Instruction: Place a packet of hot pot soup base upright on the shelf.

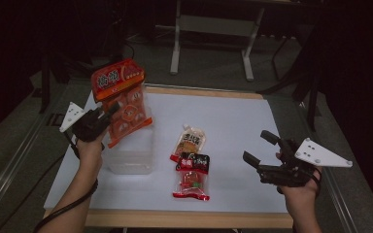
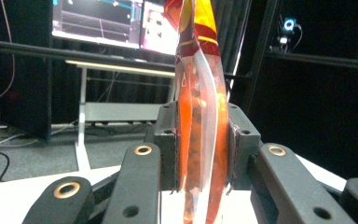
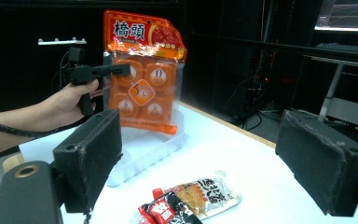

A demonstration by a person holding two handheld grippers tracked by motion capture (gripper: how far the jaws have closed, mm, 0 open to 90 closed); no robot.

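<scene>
My left gripper is shut on a large orange snack bag and holds it upright above a clear plastic box at the left of the white table. In the left gripper view the bag stands edge-on, pinched between the pads. From the right gripper view the same bag hangs over the box. My right gripper hovers open at the right with nothing between its jaws. Two small packets lie mid-table: a pale pouch and a black-and-red one.
The white sheet covers a wooden-edged table. A metal desk frame stands behind it on the grey floor. Monitors glow in the dark background. The pale pouch and black-and-red packet lie just ahead of my right jaws.
</scene>
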